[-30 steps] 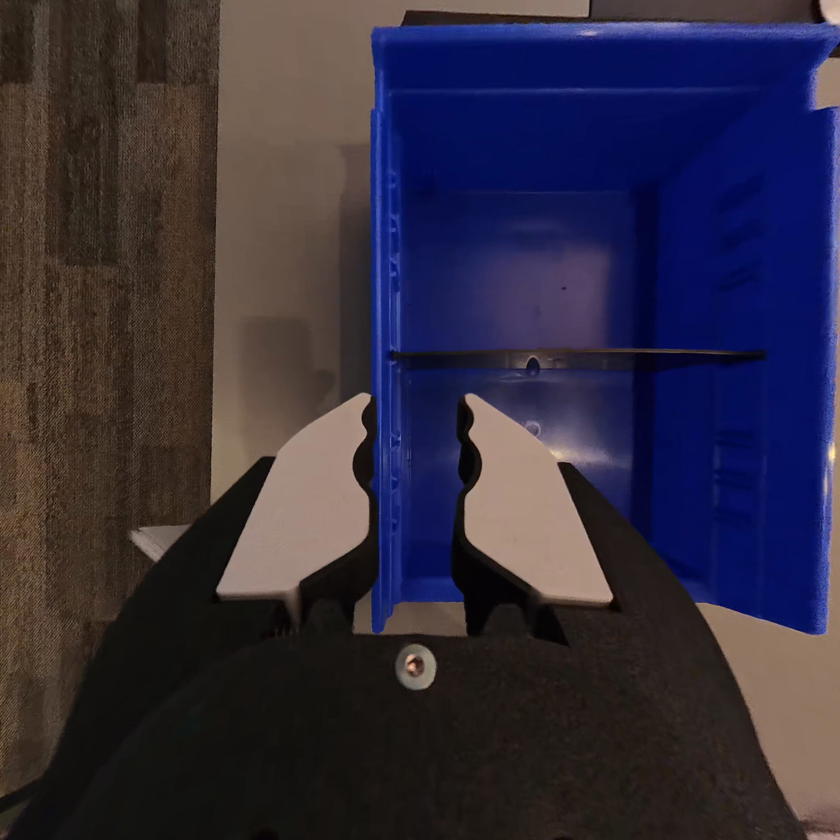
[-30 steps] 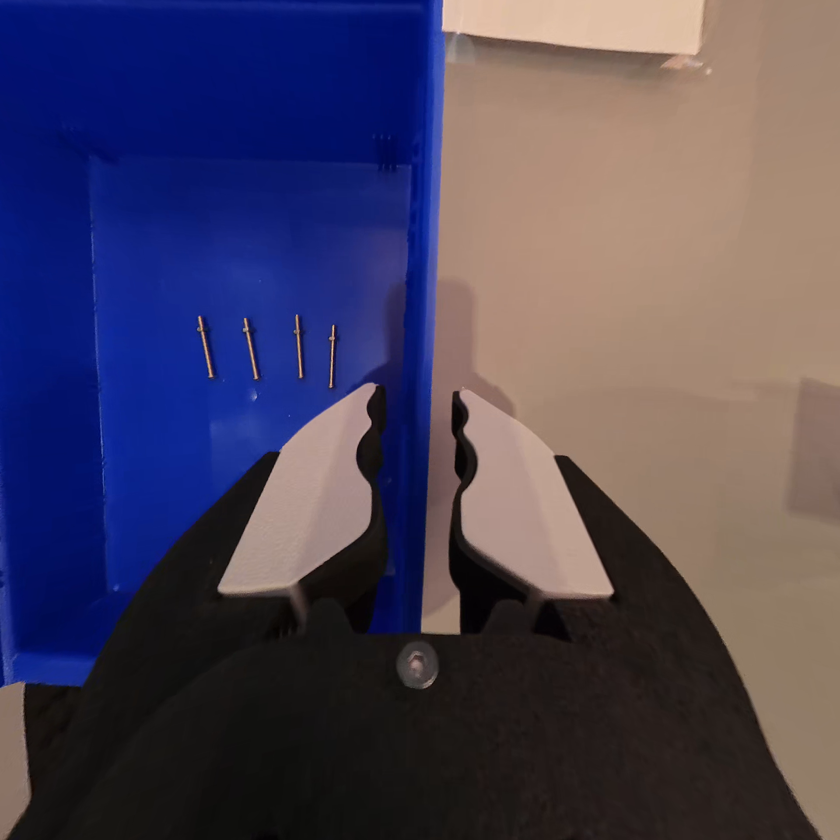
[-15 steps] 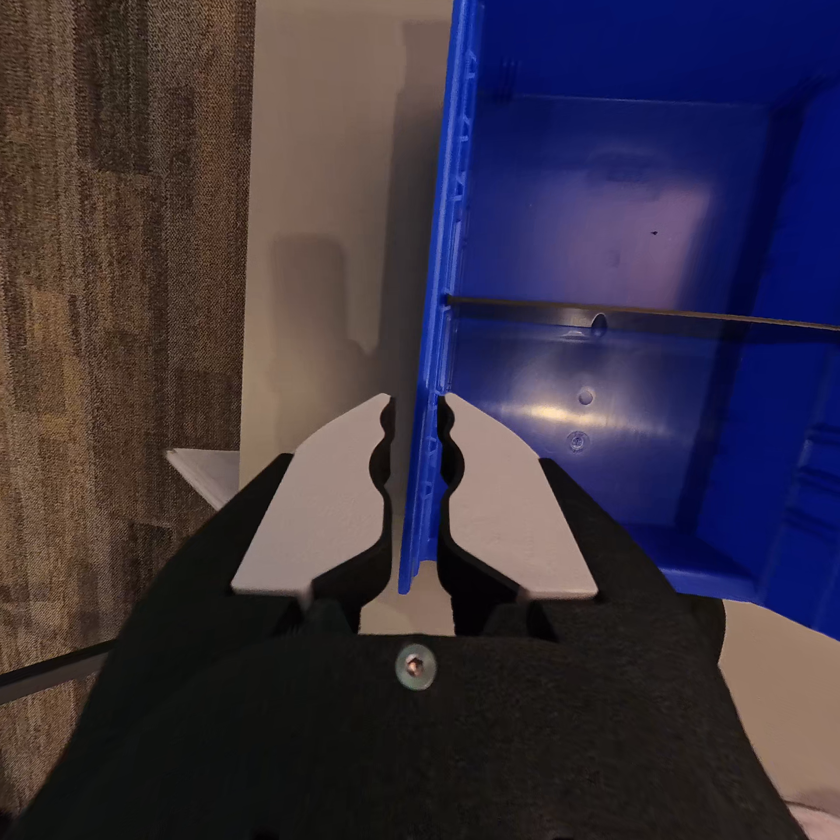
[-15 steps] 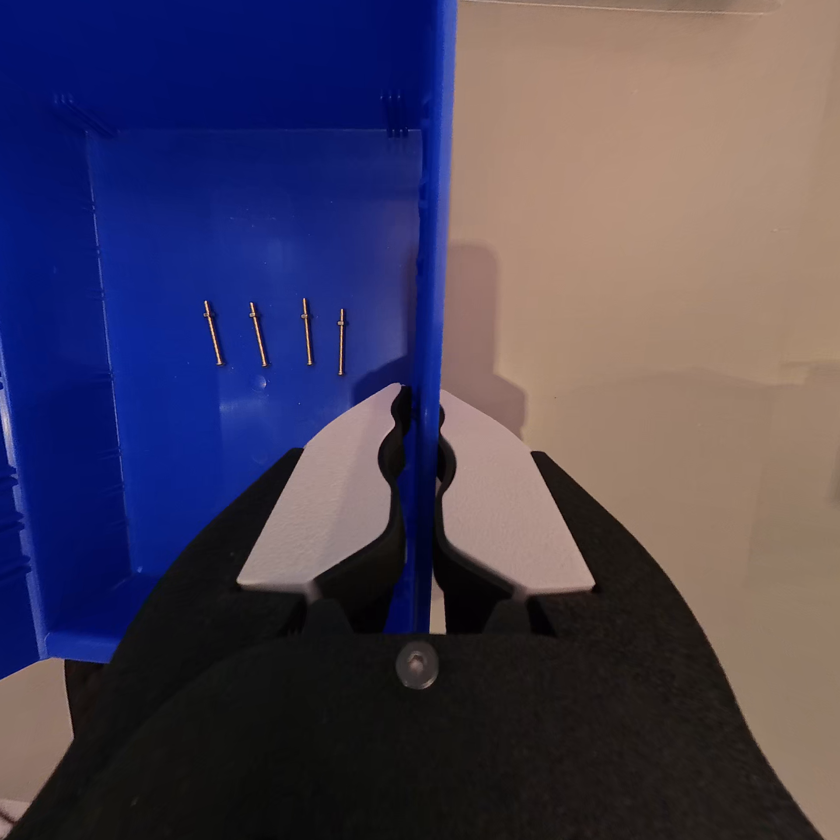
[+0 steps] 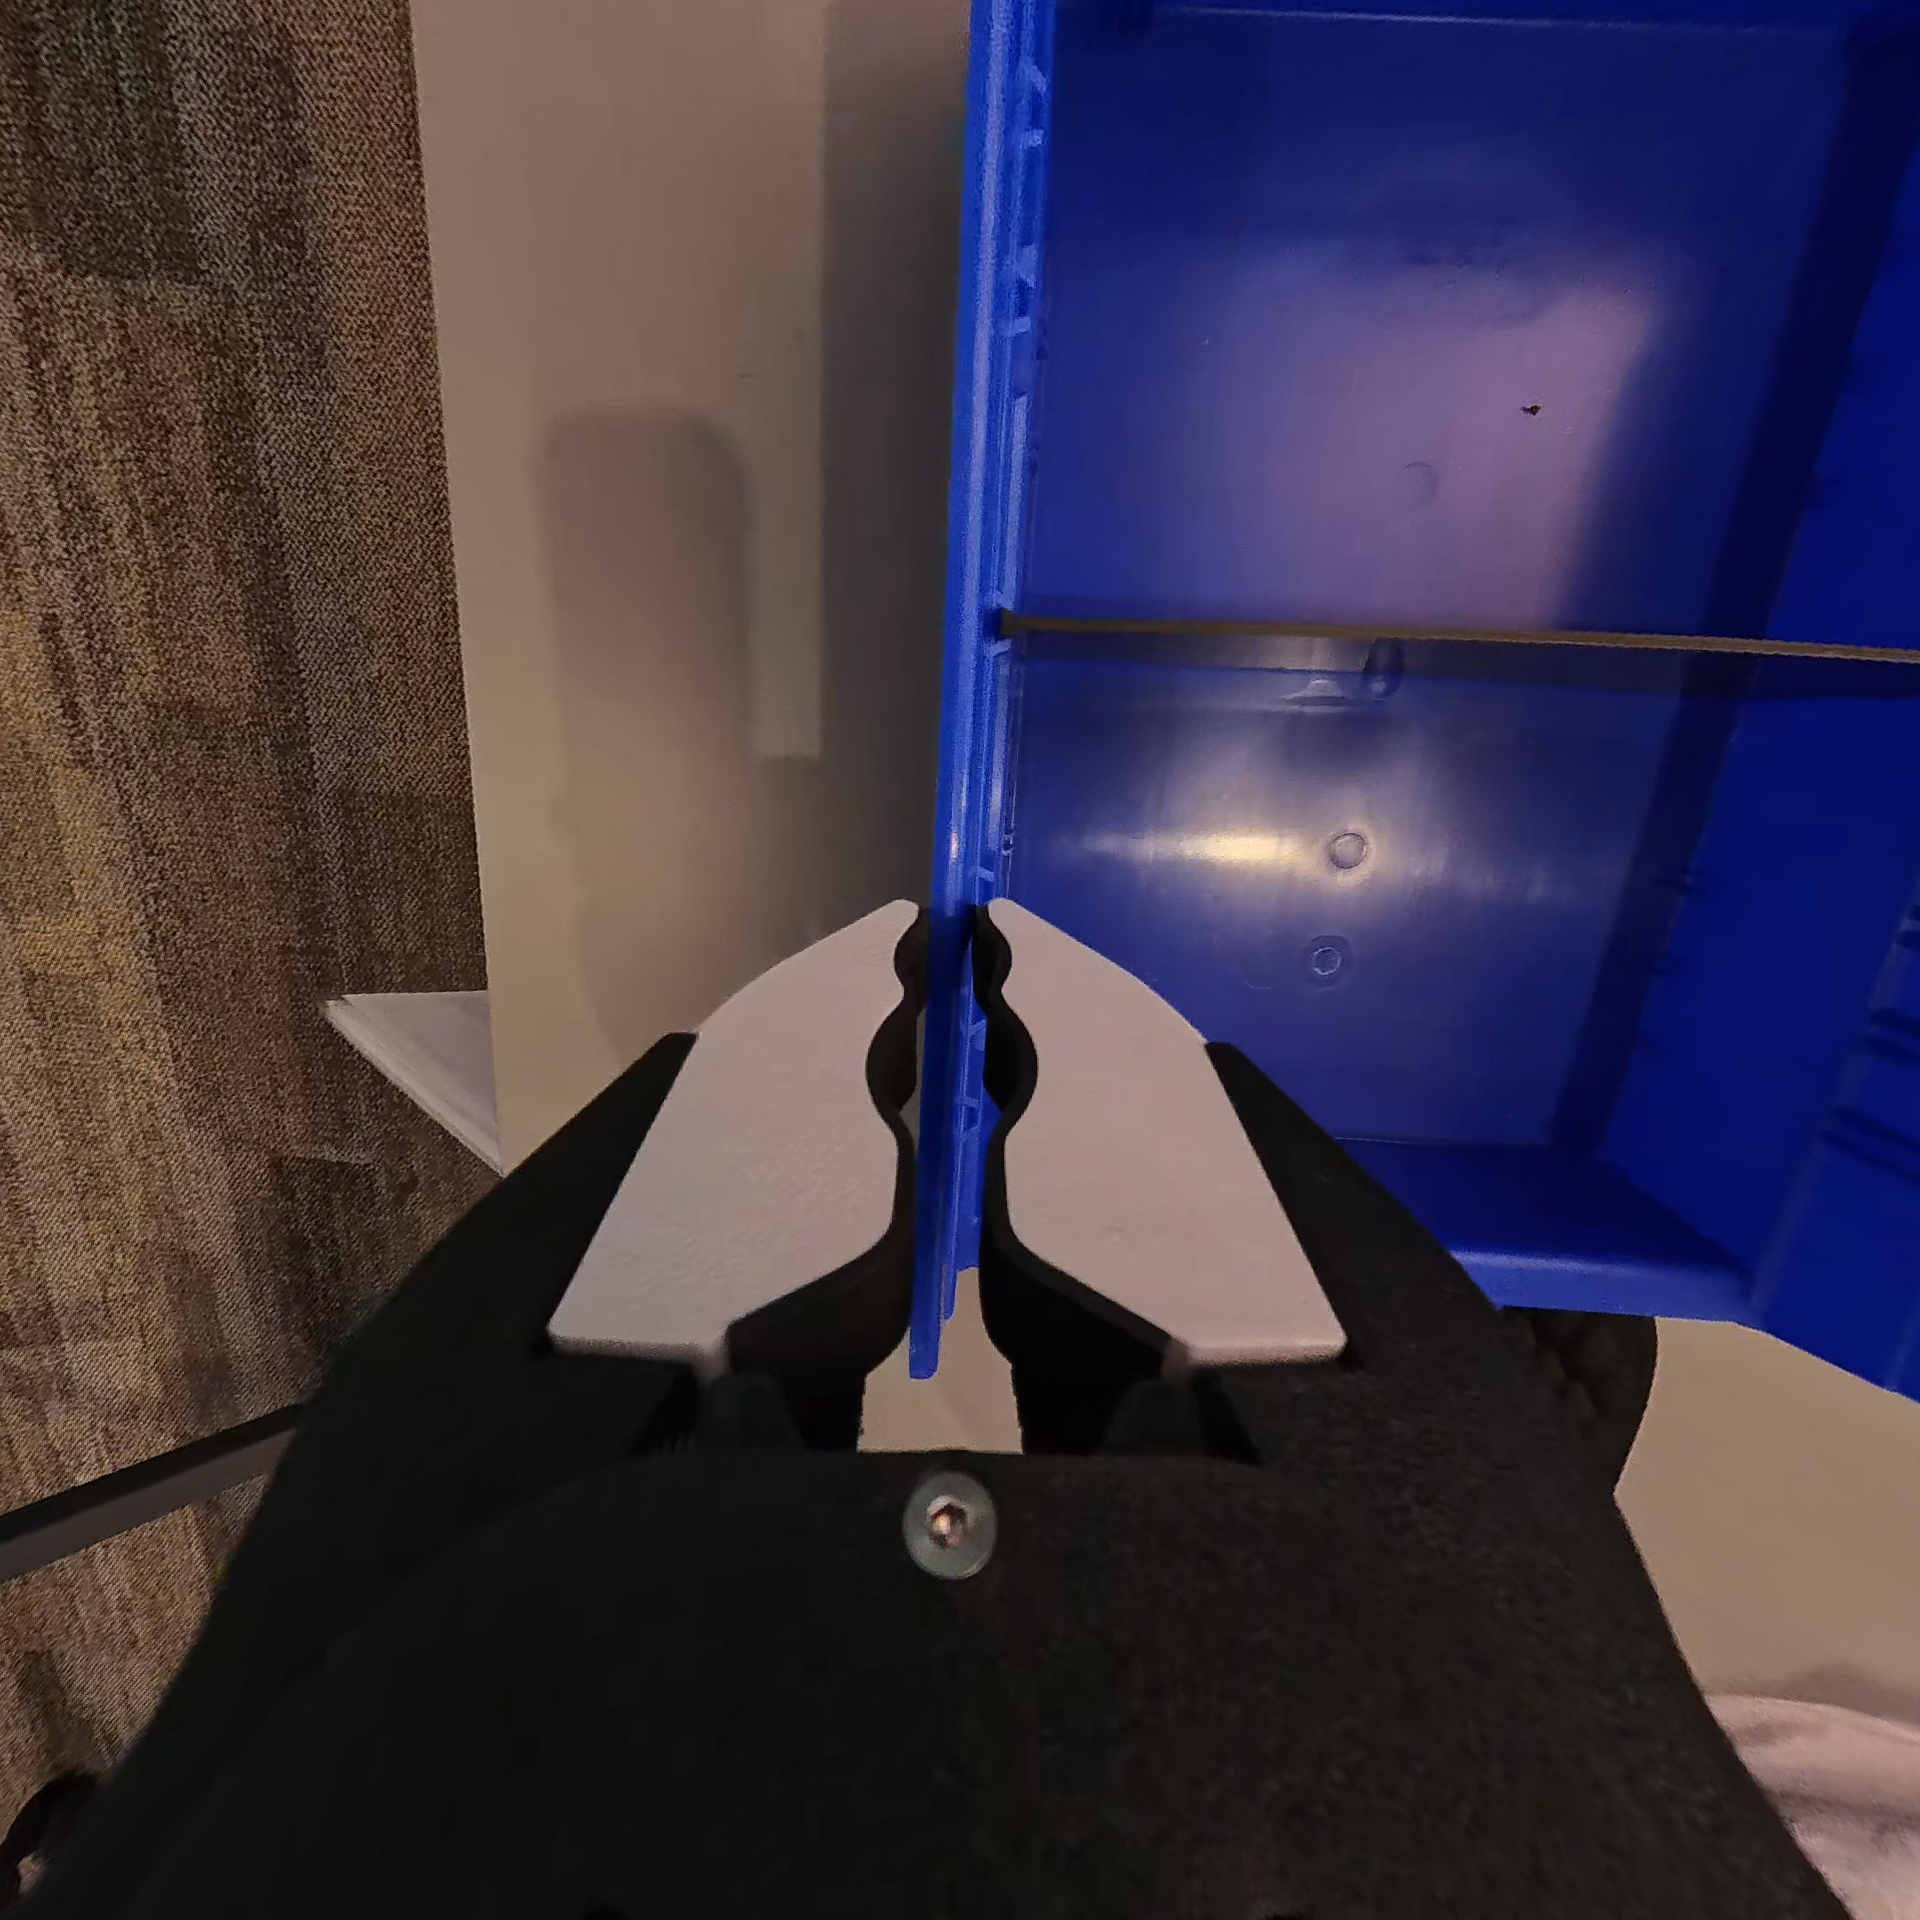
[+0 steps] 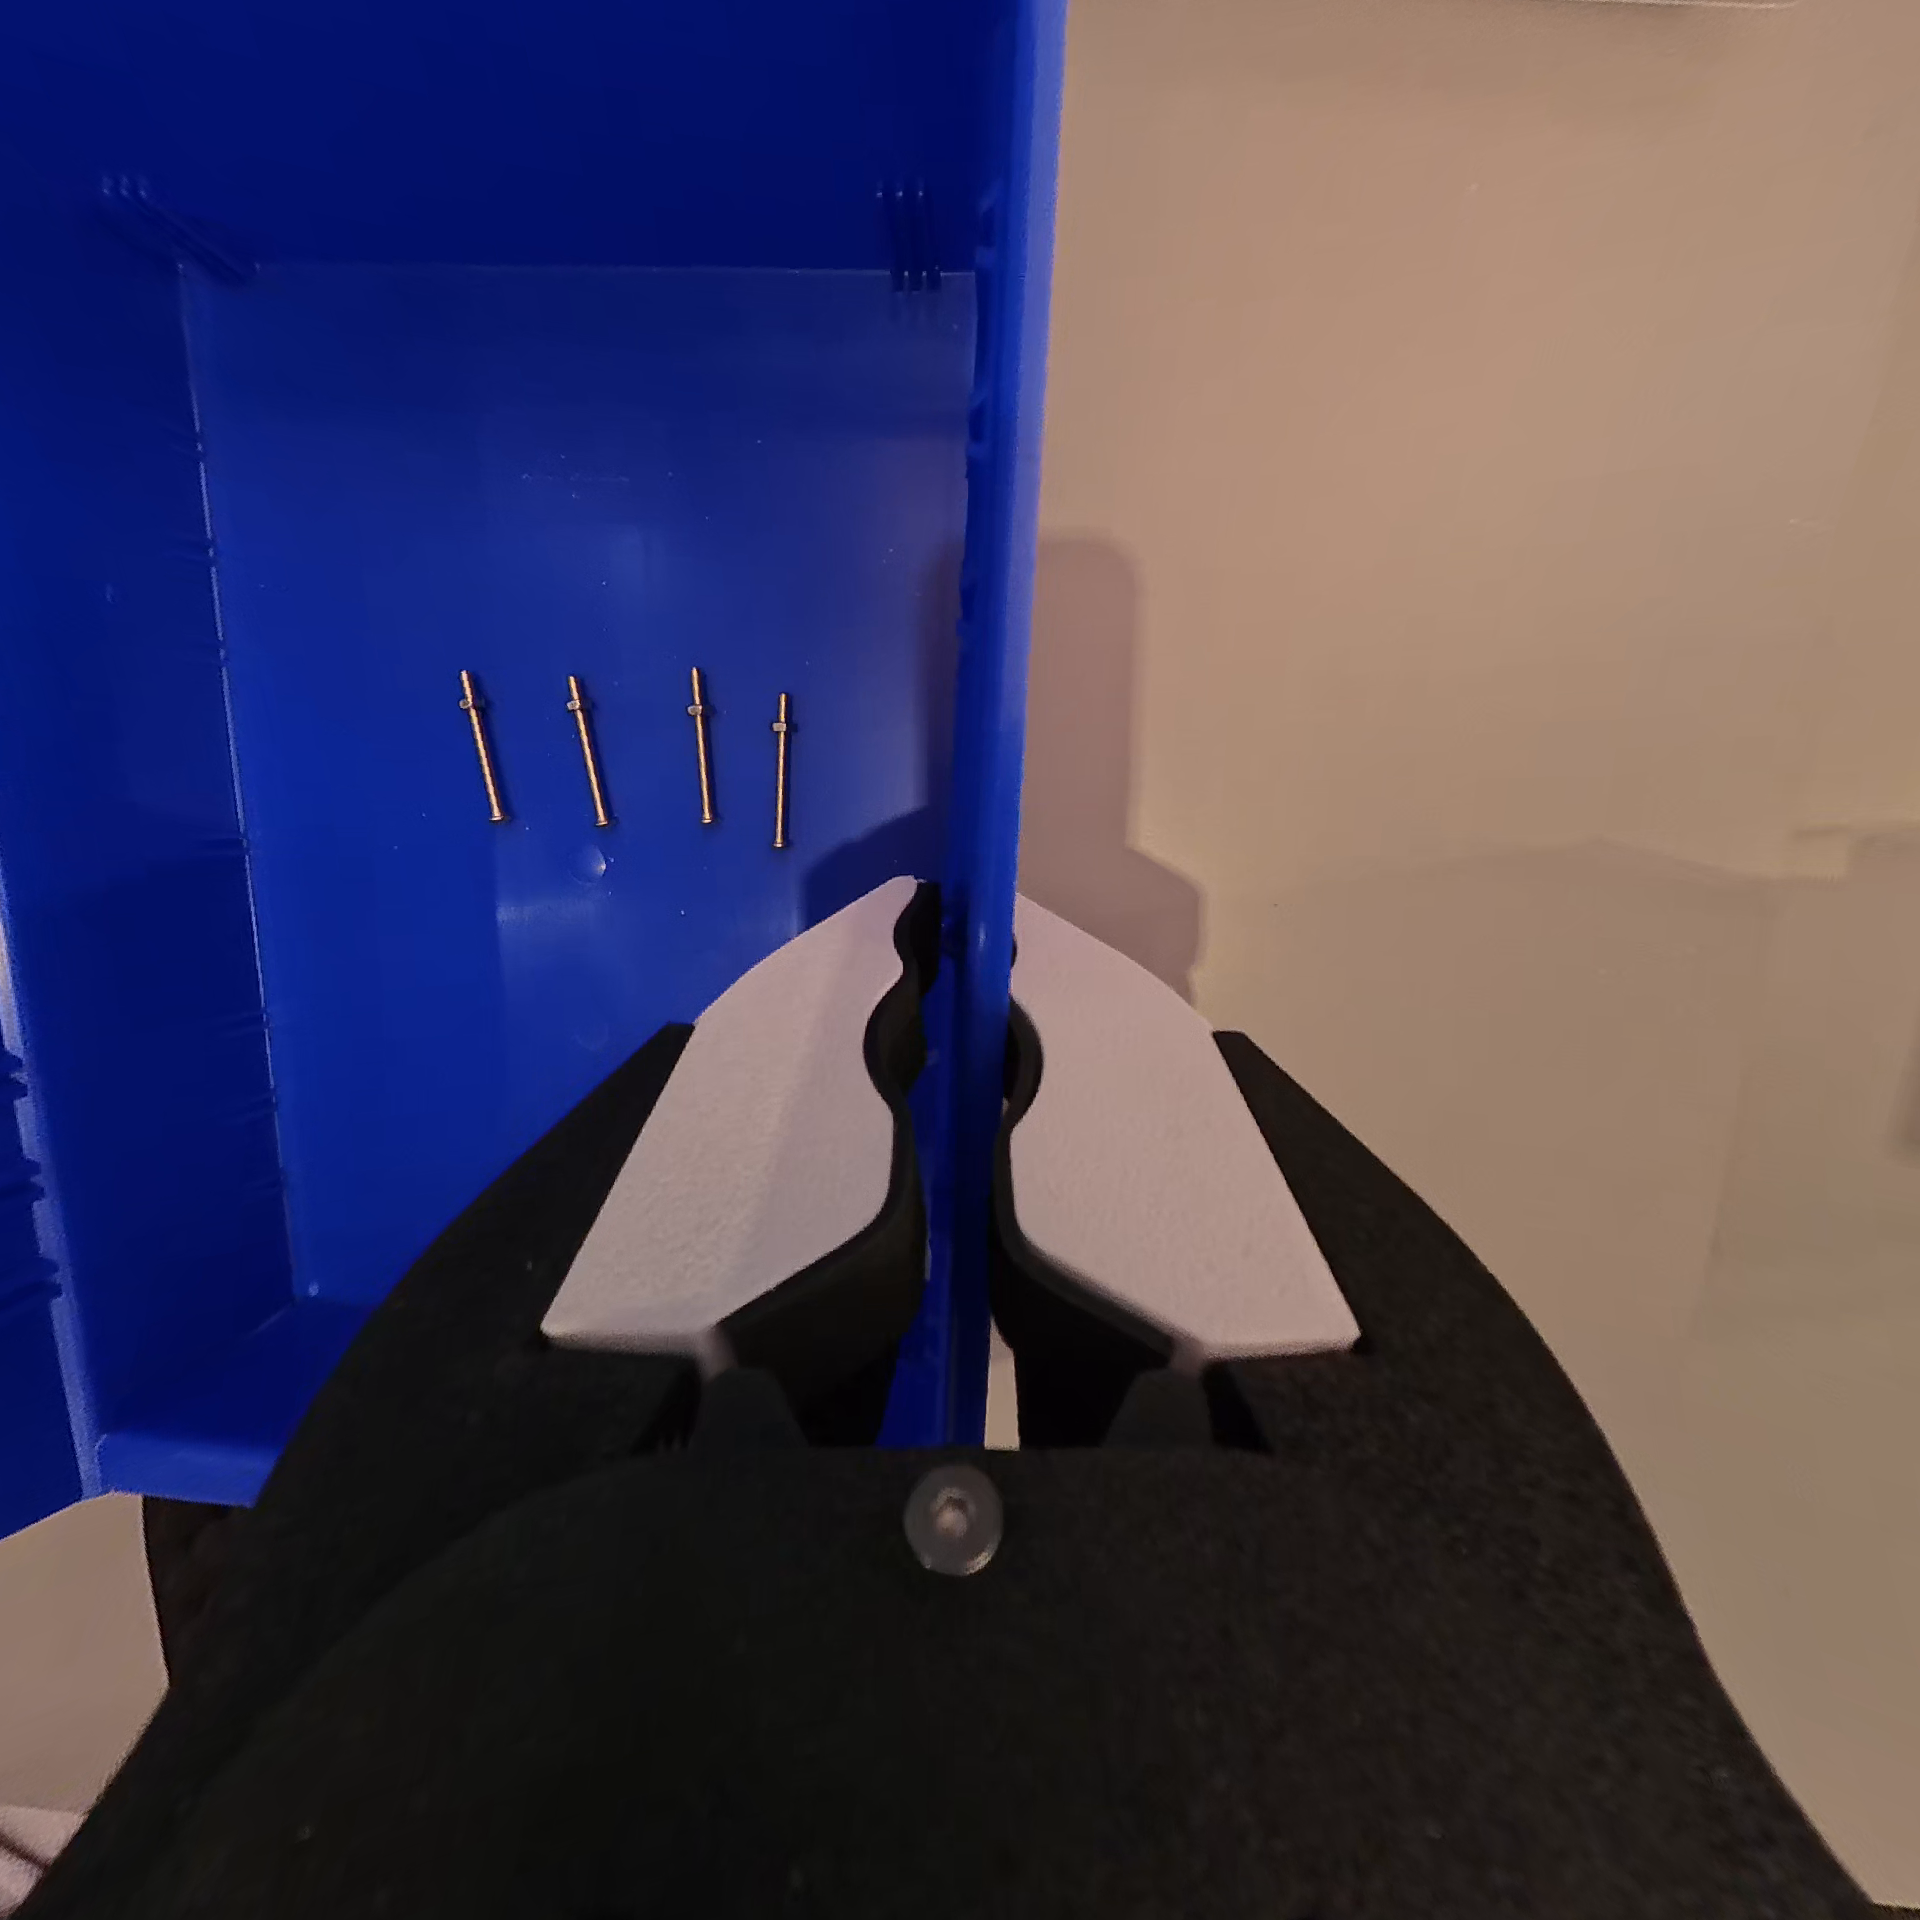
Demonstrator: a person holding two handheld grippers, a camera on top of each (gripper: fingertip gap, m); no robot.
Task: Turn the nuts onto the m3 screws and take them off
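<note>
Beige table (image 6: 1455, 727); both grippers (image 5: 948, 914) (image 6: 961, 894) pinching blue bin (image 6: 1023, 520) walls; 4 screws (image 6: 634, 753) inside.

Left gripper (image 5: 948, 914) clamped on blue bin (image 5: 1351, 416) side wall — black divider (image 5: 1455, 639) inside.

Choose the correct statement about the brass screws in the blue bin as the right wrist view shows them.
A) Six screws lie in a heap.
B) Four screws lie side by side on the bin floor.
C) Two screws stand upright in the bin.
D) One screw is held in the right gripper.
B: four brass screws lie side by side on the floor of the blue bin, while the right gripper is shut on the bin's side wall, not on a screw.
</note>
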